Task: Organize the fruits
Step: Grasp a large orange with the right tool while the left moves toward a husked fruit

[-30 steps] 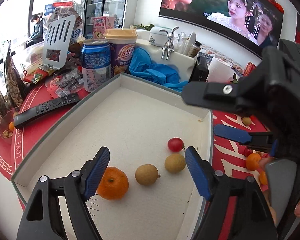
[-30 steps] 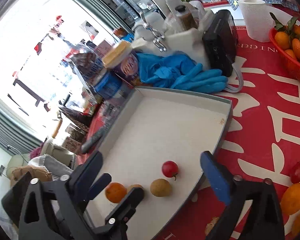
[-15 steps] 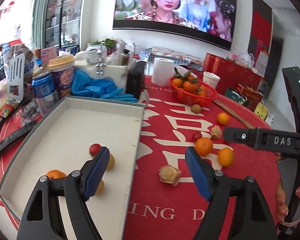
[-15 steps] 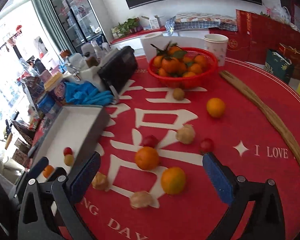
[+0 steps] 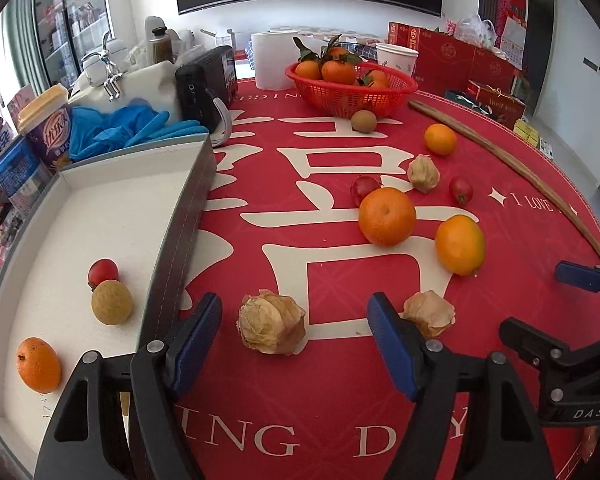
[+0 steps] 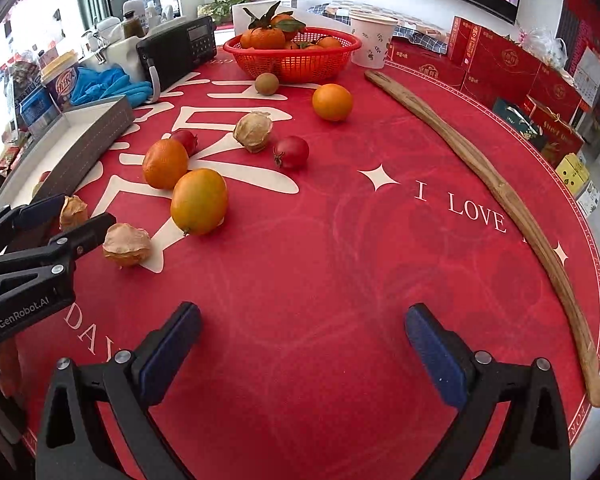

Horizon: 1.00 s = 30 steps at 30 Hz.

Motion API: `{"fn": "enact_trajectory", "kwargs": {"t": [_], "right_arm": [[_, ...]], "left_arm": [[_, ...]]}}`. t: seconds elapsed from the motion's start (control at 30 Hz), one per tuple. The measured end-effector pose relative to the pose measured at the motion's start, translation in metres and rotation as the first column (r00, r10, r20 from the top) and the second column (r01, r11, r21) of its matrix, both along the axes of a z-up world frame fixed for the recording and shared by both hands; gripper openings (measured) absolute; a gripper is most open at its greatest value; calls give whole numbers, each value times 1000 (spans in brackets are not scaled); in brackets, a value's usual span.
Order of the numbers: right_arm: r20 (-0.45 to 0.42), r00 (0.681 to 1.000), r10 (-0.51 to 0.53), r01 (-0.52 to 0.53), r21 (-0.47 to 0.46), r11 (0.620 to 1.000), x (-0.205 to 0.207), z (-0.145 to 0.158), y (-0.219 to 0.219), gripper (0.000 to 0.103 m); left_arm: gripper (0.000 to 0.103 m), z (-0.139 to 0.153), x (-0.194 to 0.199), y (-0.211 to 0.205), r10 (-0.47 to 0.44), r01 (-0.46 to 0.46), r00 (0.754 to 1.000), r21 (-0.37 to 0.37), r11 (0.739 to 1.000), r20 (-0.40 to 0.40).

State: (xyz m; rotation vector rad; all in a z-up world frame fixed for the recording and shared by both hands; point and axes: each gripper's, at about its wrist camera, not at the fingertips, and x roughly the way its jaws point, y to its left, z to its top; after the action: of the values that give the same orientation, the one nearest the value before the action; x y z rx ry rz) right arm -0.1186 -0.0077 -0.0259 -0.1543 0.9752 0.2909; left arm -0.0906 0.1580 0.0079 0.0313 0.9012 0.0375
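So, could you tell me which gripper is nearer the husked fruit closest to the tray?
Left. The left gripper has that husked fruit between its open fingers; the right gripper hovers over bare tablecloth, farther off.

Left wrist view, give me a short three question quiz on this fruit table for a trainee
1. True or false: the left gripper is shut on a husked fruit.
2. How many fruits lie in the tray: A two, B three, C five?
3. Fill in: the red basket holds ____.

Key: 1 false, it is open with the fruit lying between its fingers. 2 B: a cherry tomato, a longan, a small orange. 3 oranges.
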Motion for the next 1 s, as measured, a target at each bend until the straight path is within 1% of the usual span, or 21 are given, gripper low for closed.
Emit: {"fn": "enact_trajectory", "kwargs": {"t": [0.07,0.17,0.33,0.37,0.4,0.5,0.53,0.57,0.6,0.63,0.67,0.7,0.73,0.8,0.83,0.87,1.0], "right_arm": [[-2,1000,1,-1,1,1000,2,0,-1,103],[-7,1000,-1,1,2,1000,7,1,2,103],[12,999,33,-33,11,999,21,1,20,103],[16,999,46,-46,24,999,24,1,24,103],[18,998,54,-54,35,998,28,2,28,103],[13,997,76,-77,92,993,39,5,33,103],[15,996,84,-85,105,991,41,6,34,97],[19,996,92,-93,104,990,43,8,36,88],[27,995,98,-100,94,991,44,9,39,82],[38,993,108,-111,83,990,44,10,43,71],[54,991,119,-122,60,991,42,10,48,57],[73,989,127,-129,29,991,39,10,53,48],[88,988,130,-131,15,991,37,11,55,35],[74,990,121,-126,61,990,36,11,50,35],[66,991,113,-119,85,989,36,12,45,35],[65,992,104,-110,99,989,35,12,39,35],[60,996,62,-70,132,989,31,13,17,35]], "left_arm": [[78,-1,1,-4,-8,9,1000,16,1000,-7],[78,-2,2,-4,-10,10,1000,5,1000,-10],[76,-1,2,-4,-9,9,1000,1,1000,-11],[71,-1,3,-2,4,-4,1000,0,1000,-7],[68,0,3,-1,11,-11,1000,3,1000,-6],[66,0,4,3,20,-20,1000,4,1000,-2],[66,0,3,4,16,-16,1000,3,1000,-3],[66,0,2,3,9,-9,1000,2,1000,-3],[66,0,2,2,2,-2,1000,2,1000,-3],[66,0,2,2,1,-1,1000,2,1000,-3],[66,0,1,3,1,-1,1000,-1,1000,-3],[63,0,1,3,-1,1,1000,-3,1000,-3],[60,1,0,3,0,0,1000,-3,1000,0],[32,2,-3,6,16,-16,1000,6,1000,12],[28,4,-5,8,23,-23,1000,-4,1000,20],[28,5,-7,10,22,-21,999,-29,999,29],[27,11,-14,11,7,-3,999,-82,997,51]]}}
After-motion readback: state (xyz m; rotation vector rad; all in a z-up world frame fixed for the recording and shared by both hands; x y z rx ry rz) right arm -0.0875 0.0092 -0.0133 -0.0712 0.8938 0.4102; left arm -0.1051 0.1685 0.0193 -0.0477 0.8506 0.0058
